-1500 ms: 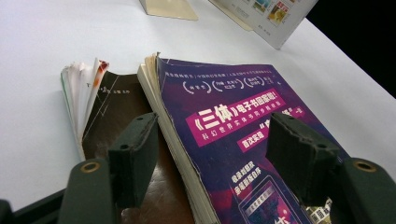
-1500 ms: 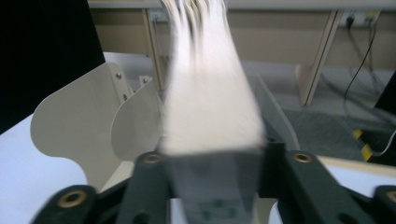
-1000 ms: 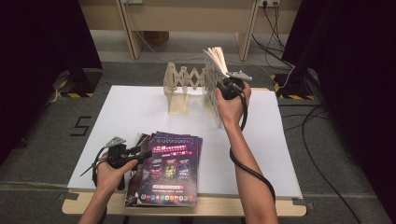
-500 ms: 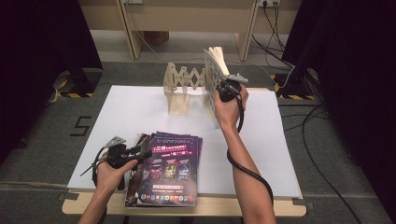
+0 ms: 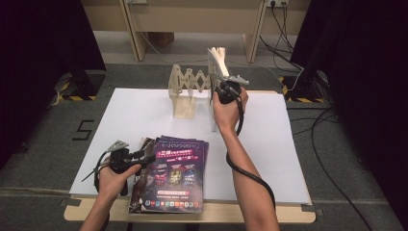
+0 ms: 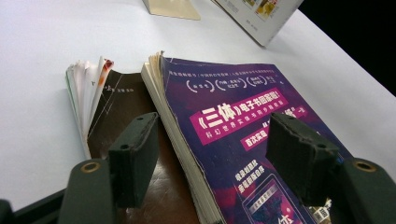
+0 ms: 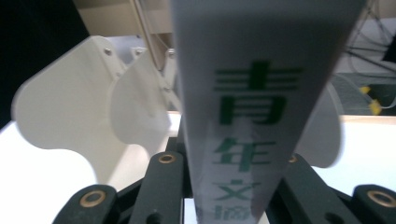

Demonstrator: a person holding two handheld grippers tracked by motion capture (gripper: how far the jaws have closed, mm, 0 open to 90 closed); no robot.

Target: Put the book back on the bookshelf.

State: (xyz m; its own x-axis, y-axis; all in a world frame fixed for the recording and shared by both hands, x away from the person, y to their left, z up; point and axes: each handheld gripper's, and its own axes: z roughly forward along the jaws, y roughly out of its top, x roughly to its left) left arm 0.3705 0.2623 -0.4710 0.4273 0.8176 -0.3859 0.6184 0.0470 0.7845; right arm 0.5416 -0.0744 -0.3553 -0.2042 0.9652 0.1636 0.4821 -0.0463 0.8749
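From the high view, the right gripper (image 5: 226, 89) stood at about one o'clock on the white worktop (image 5: 288, 144), its jaws clenched on an upright magazine (image 5: 217, 60) held by the spine side beside the wooden accordion rack (image 5: 185, 89). The upright hold looked meant for sliding it between the rack's dividers. Toward seven o'clock the left gripper (image 5: 126, 158) rested at the left edge of a stack topped by a purple magazine (image 5: 178, 173), probably to steady the pile or ready the next pick.

In the left gripper view, the jaws stood released, one pad over a brown-covered book (image 6: 121, 112) and the other above the purple magazine (image 6: 233, 126), straddling its fore-edge without touching it as far as I could tell. A foot of the rack (image 6: 170, 8) showed at twelve o'clock.

In the right gripper view, the magazine's spine (image 7: 252, 107) with green characters rose straight from between the closed jaws at six o'clock, with the rack's rounded dividers (image 7: 65, 112) just behind at nine o'clock, so a slot seemed close ahead.
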